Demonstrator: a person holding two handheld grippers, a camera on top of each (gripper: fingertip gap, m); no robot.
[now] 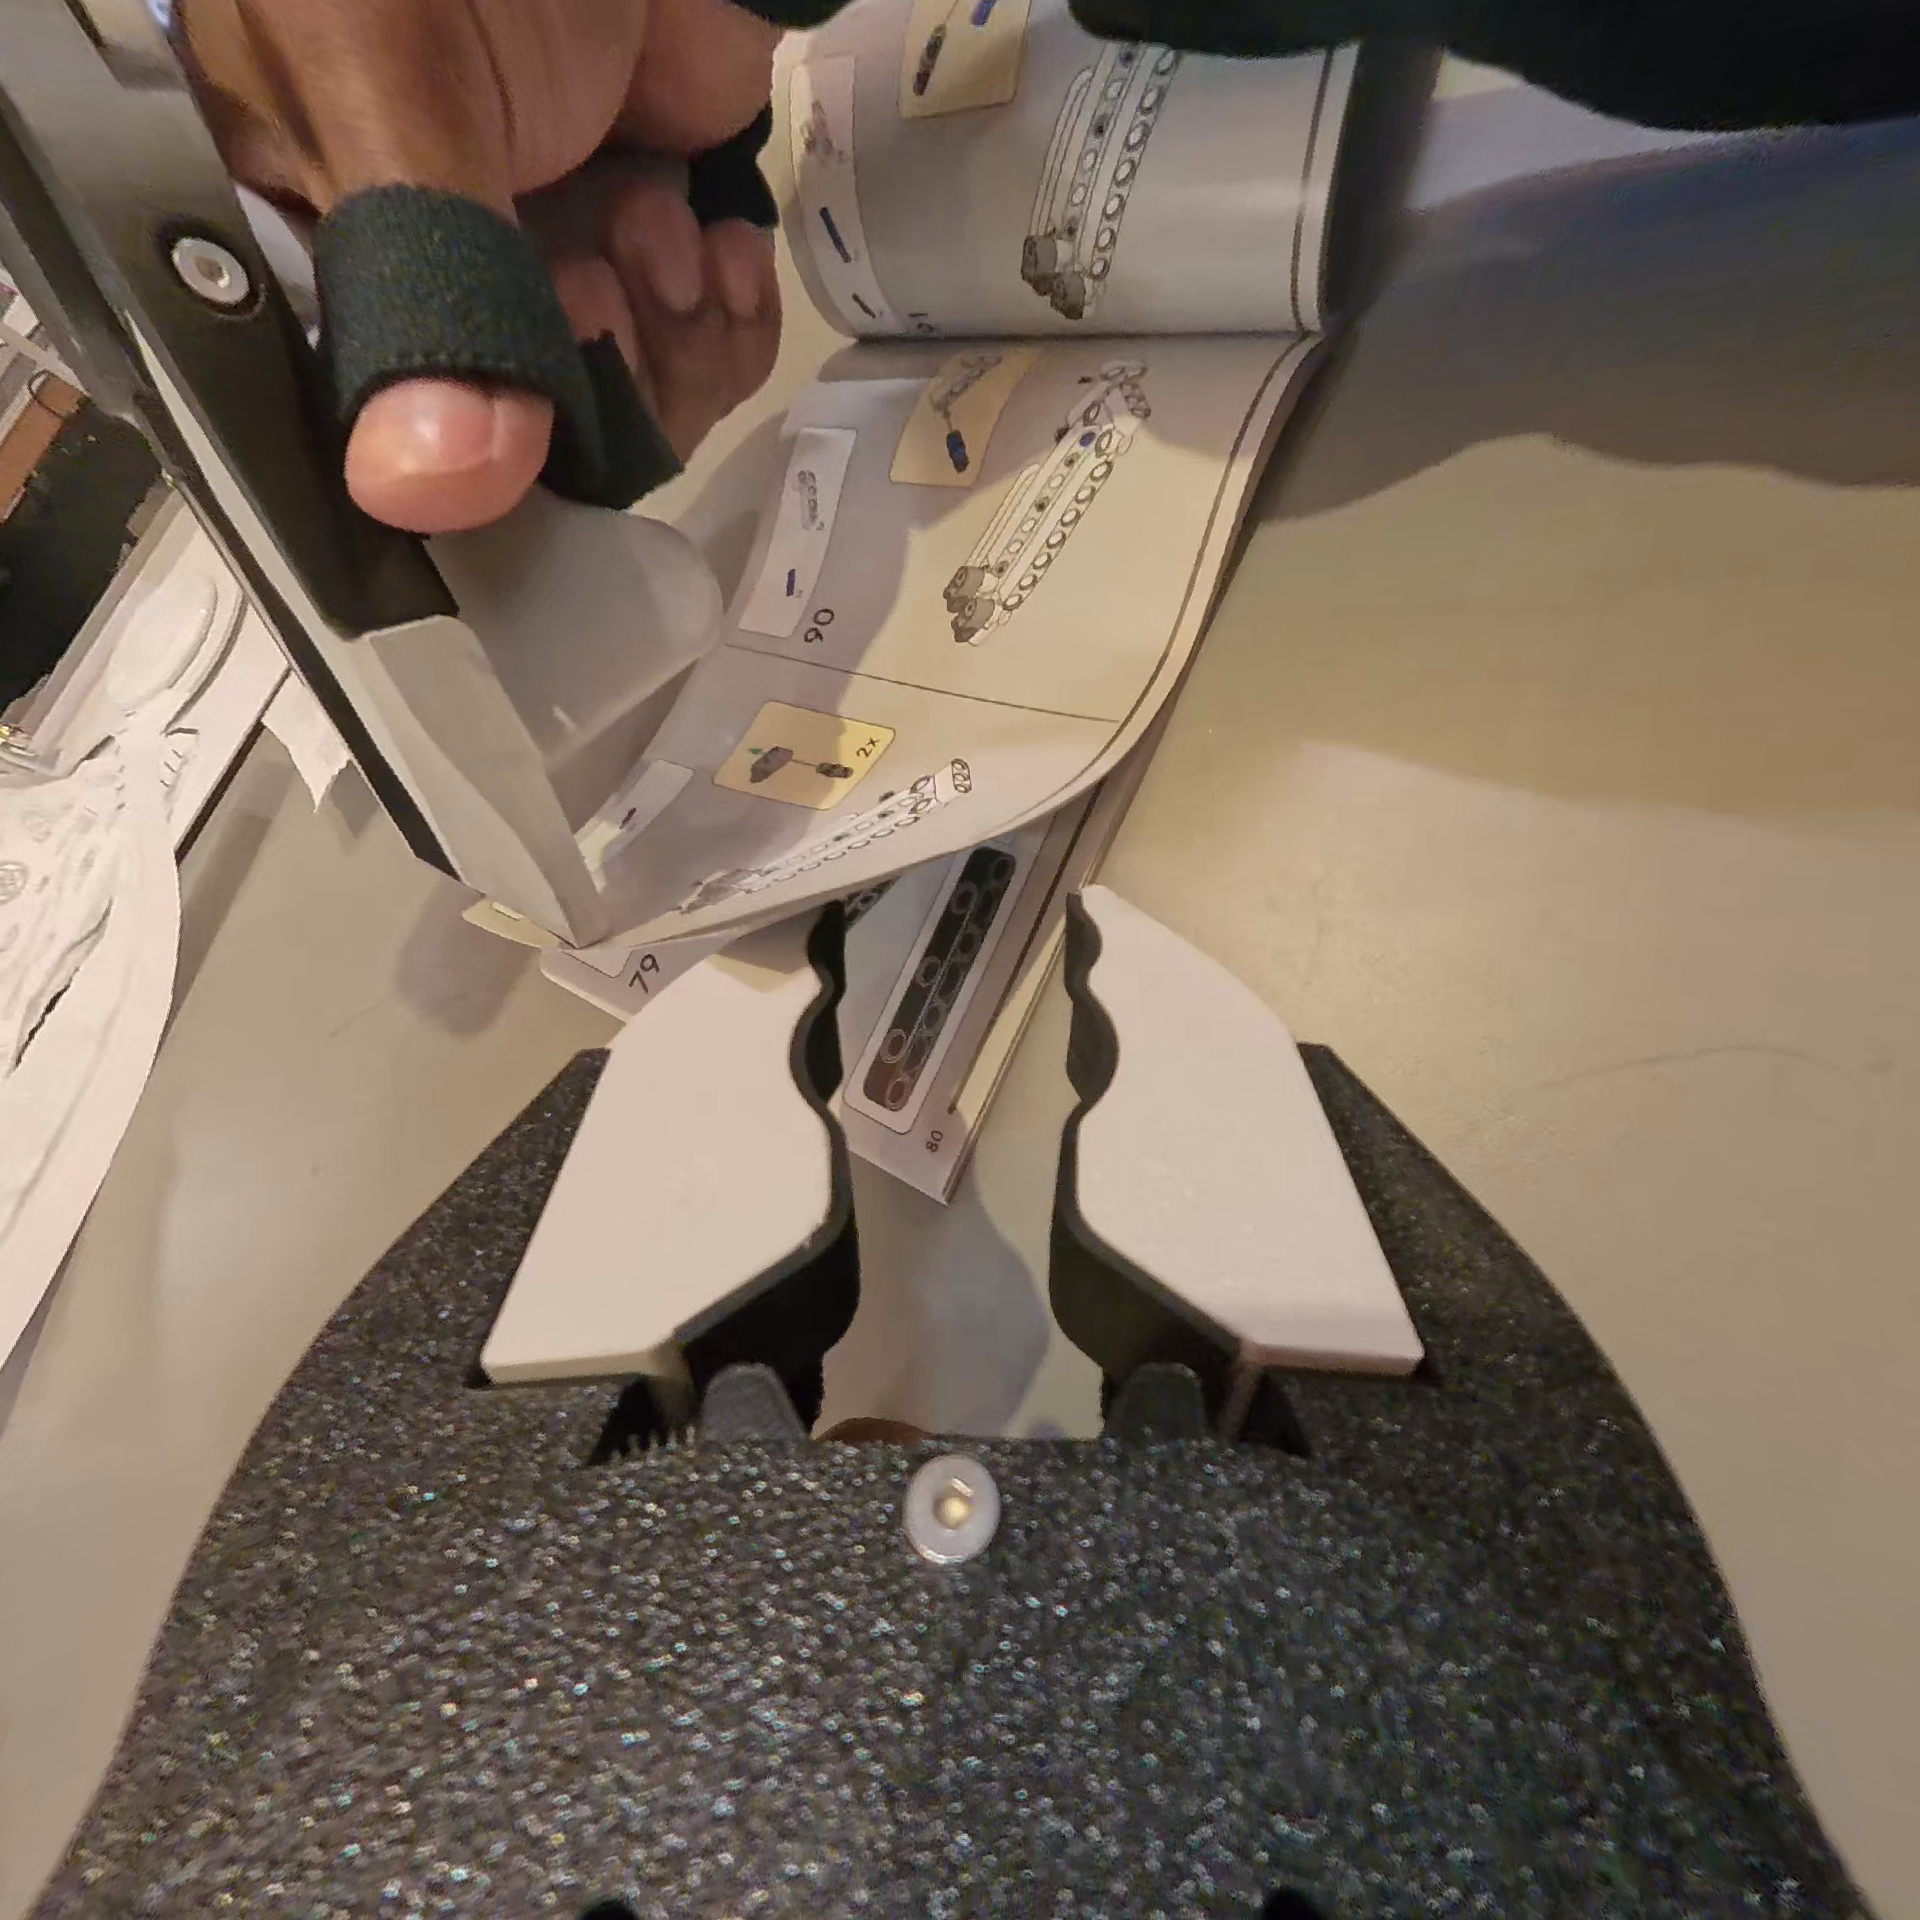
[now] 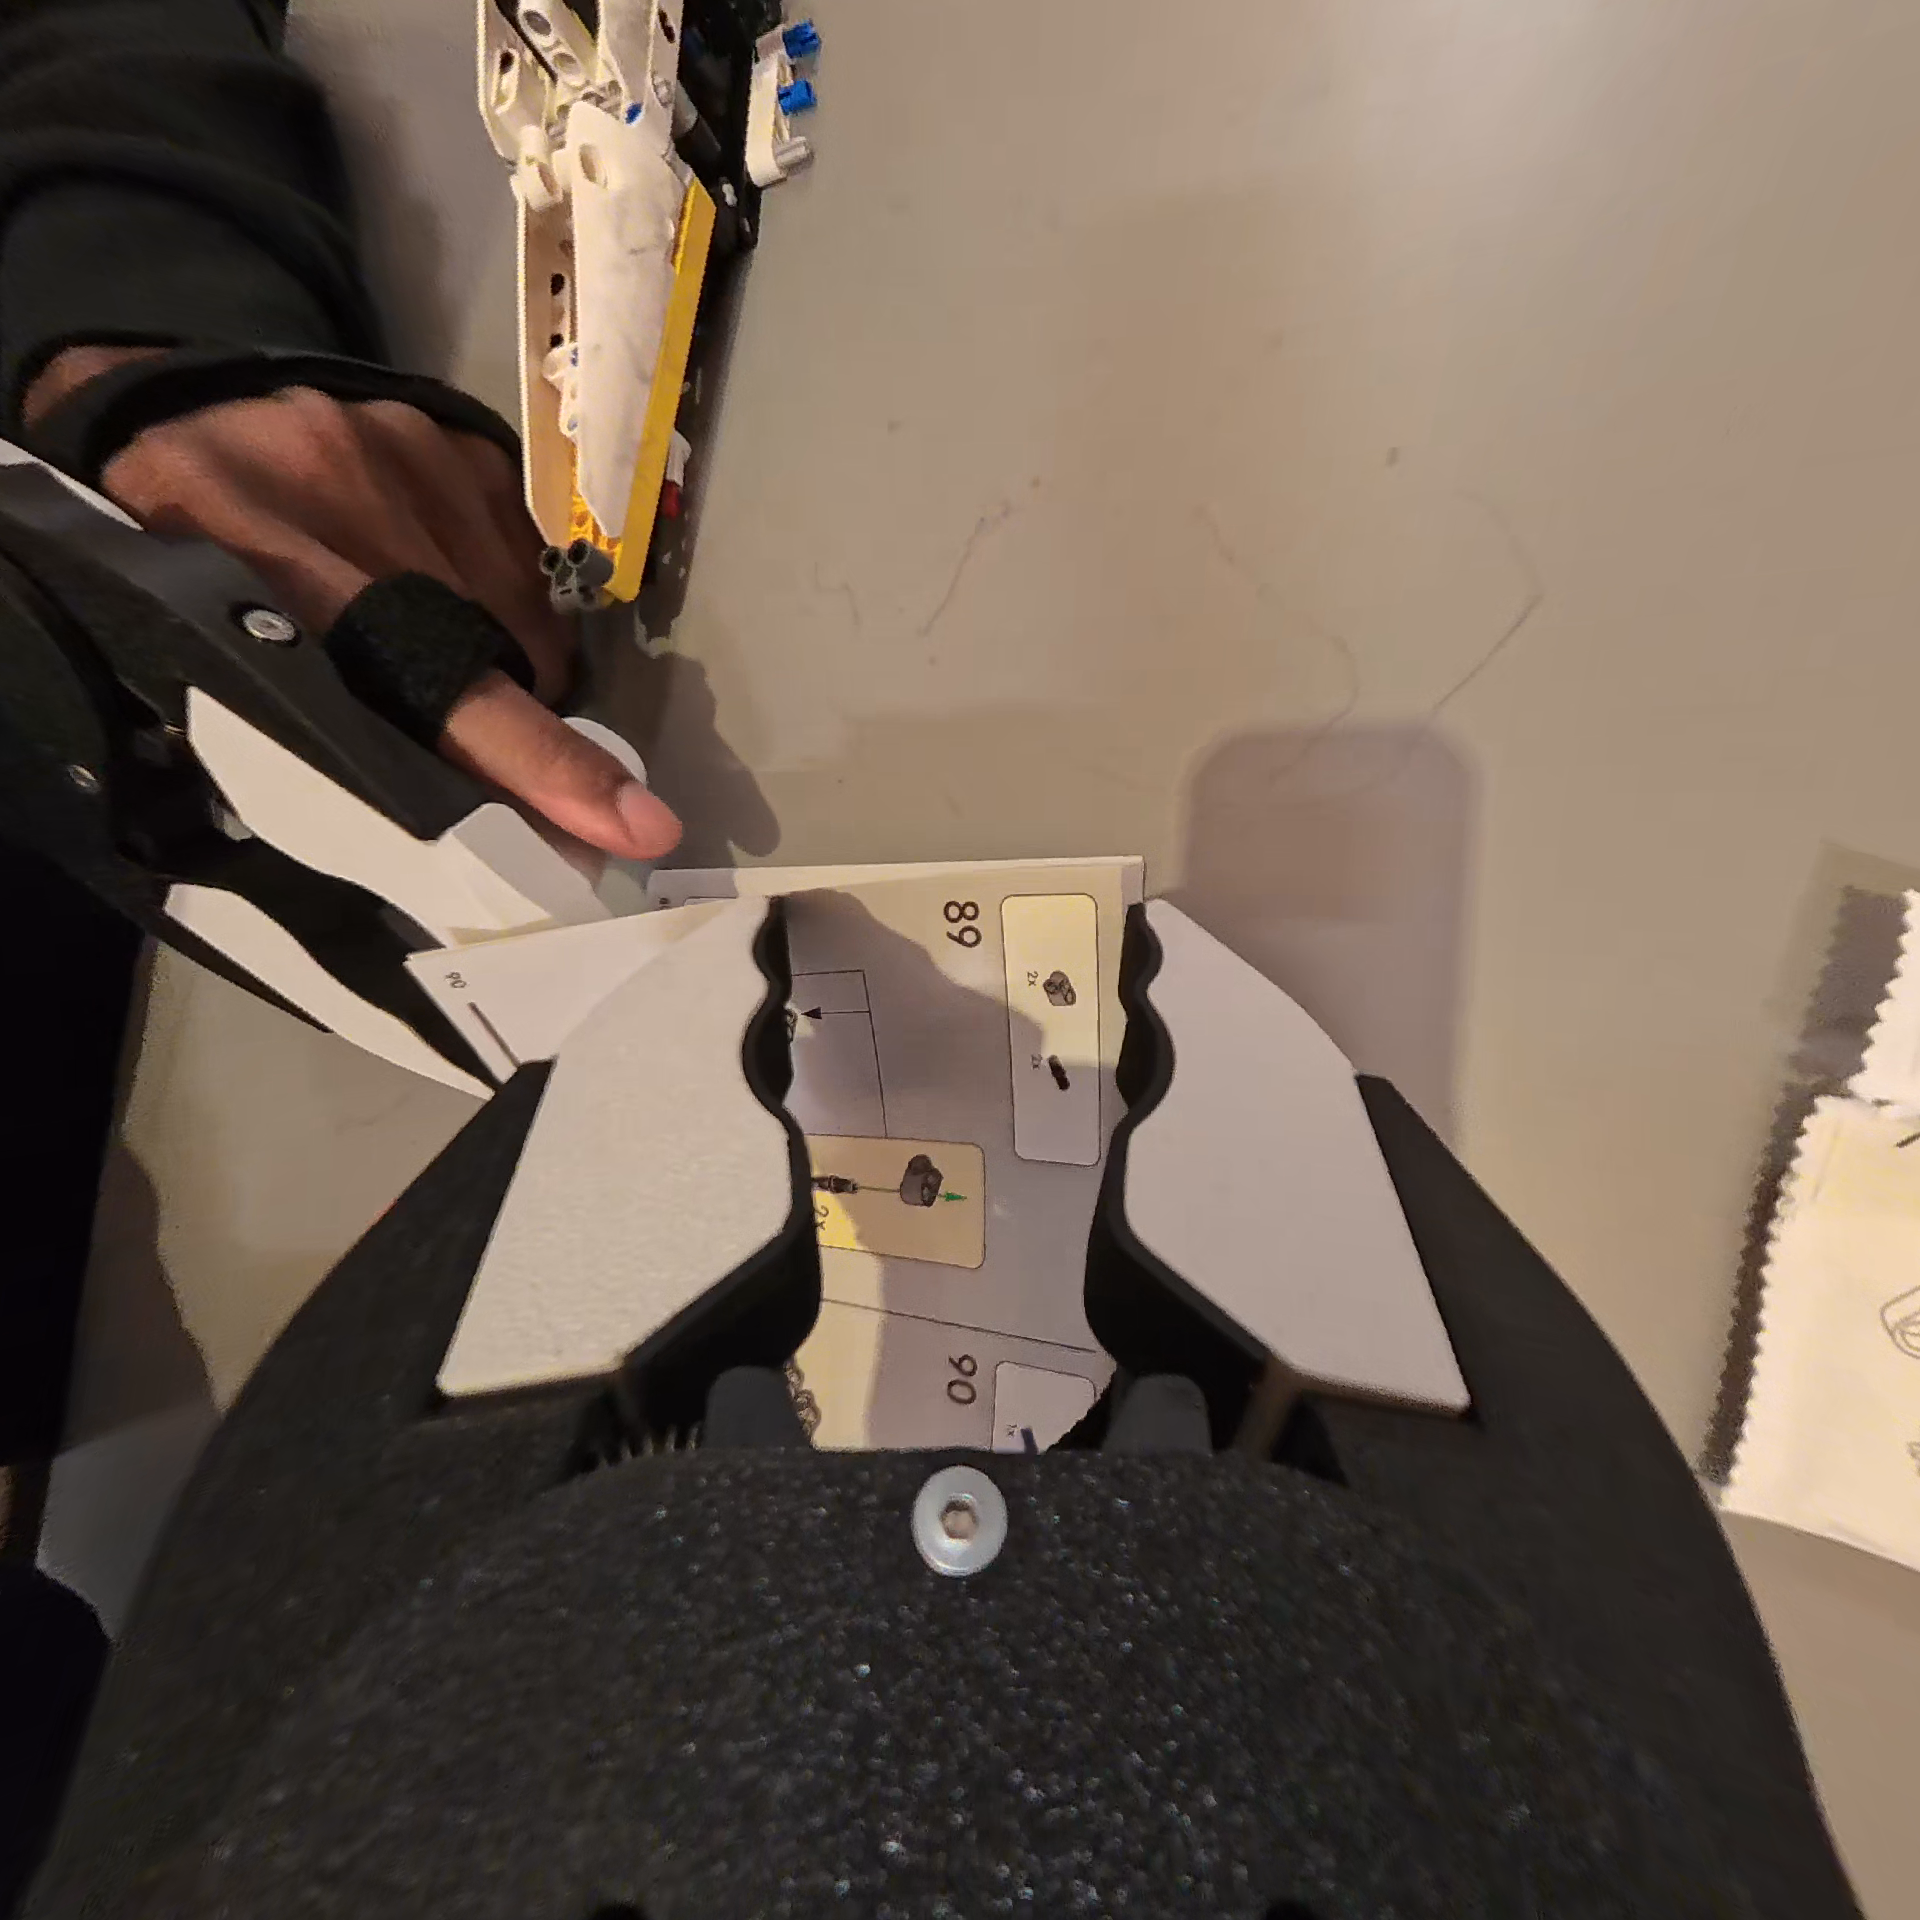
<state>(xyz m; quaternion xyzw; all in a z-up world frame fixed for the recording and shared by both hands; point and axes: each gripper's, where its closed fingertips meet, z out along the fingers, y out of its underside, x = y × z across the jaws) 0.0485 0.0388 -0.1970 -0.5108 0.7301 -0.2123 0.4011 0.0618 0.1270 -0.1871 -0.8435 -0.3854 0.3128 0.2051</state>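
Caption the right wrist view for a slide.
Open right gripper above an instruction booklet on a beige table, left gripper and toy model alongside.

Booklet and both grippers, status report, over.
Left gripper open over the instruction booklet. Right gripper open, above a lifted page. Toy brick model beyond, apart from both.

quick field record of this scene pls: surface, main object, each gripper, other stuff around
surface: pale beige table
main object: open instruction booklet lying on the table, one page curled upward
left gripper: open, a booklet corner between its fingers, pads not pressing it
right gripper: open over a booklet page, nothing gripped
other gripper in left view: right gripper's finger touching the curled page
nearby: white and yellow brick-built model beyond the booklet; white cloth with zigzag edge at right
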